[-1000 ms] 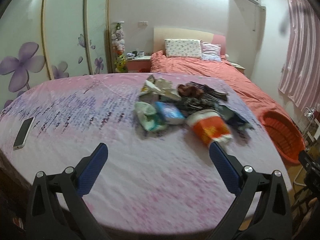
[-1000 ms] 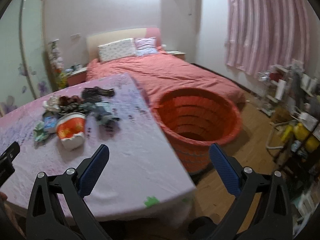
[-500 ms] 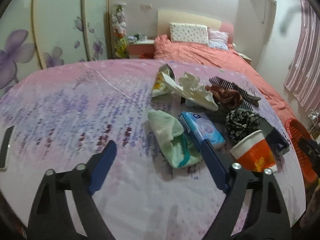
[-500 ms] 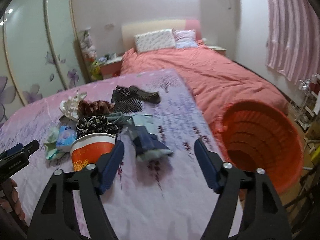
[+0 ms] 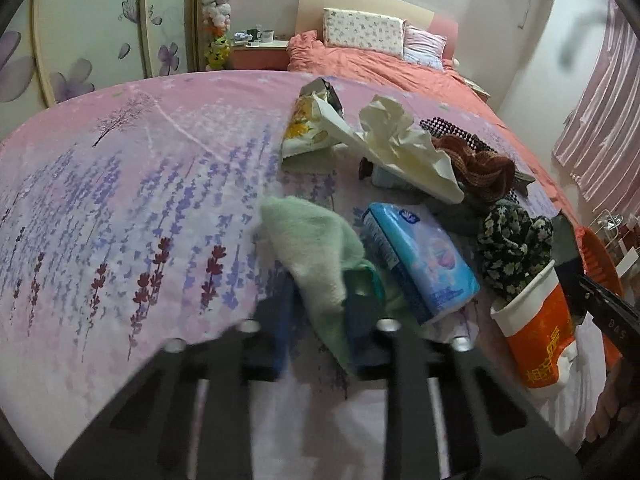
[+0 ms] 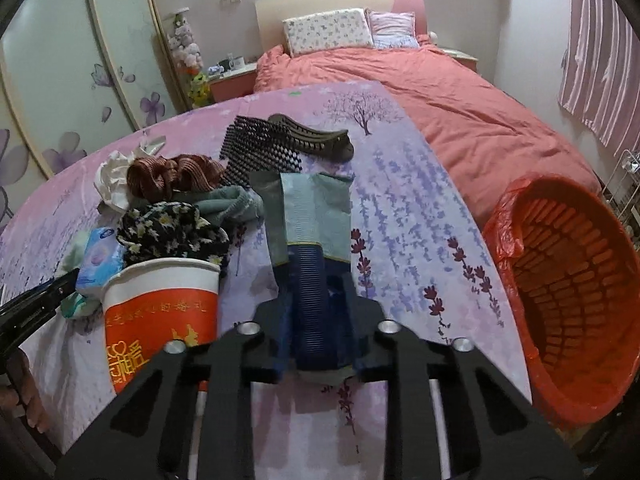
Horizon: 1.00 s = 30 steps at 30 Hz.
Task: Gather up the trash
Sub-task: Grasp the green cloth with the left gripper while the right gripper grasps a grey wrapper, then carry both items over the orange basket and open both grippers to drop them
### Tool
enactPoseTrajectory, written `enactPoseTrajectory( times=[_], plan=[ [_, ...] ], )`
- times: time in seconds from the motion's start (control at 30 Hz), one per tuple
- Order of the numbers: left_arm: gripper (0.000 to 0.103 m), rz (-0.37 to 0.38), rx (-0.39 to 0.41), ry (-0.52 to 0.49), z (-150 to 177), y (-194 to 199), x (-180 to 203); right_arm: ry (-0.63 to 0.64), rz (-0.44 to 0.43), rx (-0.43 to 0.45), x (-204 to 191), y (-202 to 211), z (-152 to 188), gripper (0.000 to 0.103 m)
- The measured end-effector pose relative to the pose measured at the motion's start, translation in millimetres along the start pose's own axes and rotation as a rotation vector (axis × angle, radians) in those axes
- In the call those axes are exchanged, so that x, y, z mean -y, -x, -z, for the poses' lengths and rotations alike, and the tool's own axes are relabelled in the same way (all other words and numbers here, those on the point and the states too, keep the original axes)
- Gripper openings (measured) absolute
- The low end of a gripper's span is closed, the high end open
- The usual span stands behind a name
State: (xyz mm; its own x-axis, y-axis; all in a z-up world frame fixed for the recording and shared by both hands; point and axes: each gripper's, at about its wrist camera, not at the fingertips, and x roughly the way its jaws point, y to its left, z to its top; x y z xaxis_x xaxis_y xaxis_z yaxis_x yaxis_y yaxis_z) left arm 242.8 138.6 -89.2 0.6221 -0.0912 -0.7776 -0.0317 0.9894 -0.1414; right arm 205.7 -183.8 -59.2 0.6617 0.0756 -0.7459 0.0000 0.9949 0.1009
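Both grippers were wide open half a second ago and now they've both clamped down; the left gripper [image 5: 320,304] has closed its blue fingers on the near end of the green cloth [image 5: 312,240], which lies on the table [image 5: 120,208] just left of the blue tissue pack [image 5: 420,256]; the right gripper [image 6: 320,316] went from hovering over the pile to pinching the sock [image 6: 310,232], a grey and navy one lying flat and pointing away toward the far side; its navy end sits between the fingers; the orange cup [image 6: 160,316] stands just left of the right gripper, touching the black floral cloth [image 6: 172,228] behind it; further back there's the brown knit thing [image 6: 172,174], white crumpled paper [image 5: 400,144] and a black mesh piece [image 6: 260,150]; the orange bin [image 6: 568,280] with its red liner sits off the table's right edge, near the bed [image 6: 460,108]; both views have moved in closer to the pile than before, so the stuff looks much bigger now.
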Motion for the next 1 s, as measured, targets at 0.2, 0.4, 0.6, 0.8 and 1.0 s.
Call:
enactPoseTrajectory(
  times=[0.2, 0.4, 0.6, 0.8, 1.0],
  plan=[
    [0.005, 0.019, 0.020, -0.001, -0.8, 7.2, -4.5, 0.009, -0.005, 0.045, -2.4, 7.5, -2.0, 0.008],
    [0.004, 0.002, 0.079, -0.029, -6.5, 28.6, -1.2, 0.003, -0.001, 0.094, -1.4, 20.0, -4.0, 0.006],
    [0.004, 0.008, 0.141, -0.050, -11.6, 58.4, 8.2, -0.026, -0.009, 0.143, 6.7, 37.4, -5.0, 0.005],
    [0.004, 0.038, 0.189, -0.070, -15.7, 84.8, 24.8, -0.056, 0.005, 0.199, 19.5, 60.4, -4.2, 0.005],
    [0.004, 0.100, 0.226, -0.115, -20.9, 108.4, 60.3, -0.094, 0.036, 0.243, 37.4, 78.1, -0.1, 0.005]
  ],
)
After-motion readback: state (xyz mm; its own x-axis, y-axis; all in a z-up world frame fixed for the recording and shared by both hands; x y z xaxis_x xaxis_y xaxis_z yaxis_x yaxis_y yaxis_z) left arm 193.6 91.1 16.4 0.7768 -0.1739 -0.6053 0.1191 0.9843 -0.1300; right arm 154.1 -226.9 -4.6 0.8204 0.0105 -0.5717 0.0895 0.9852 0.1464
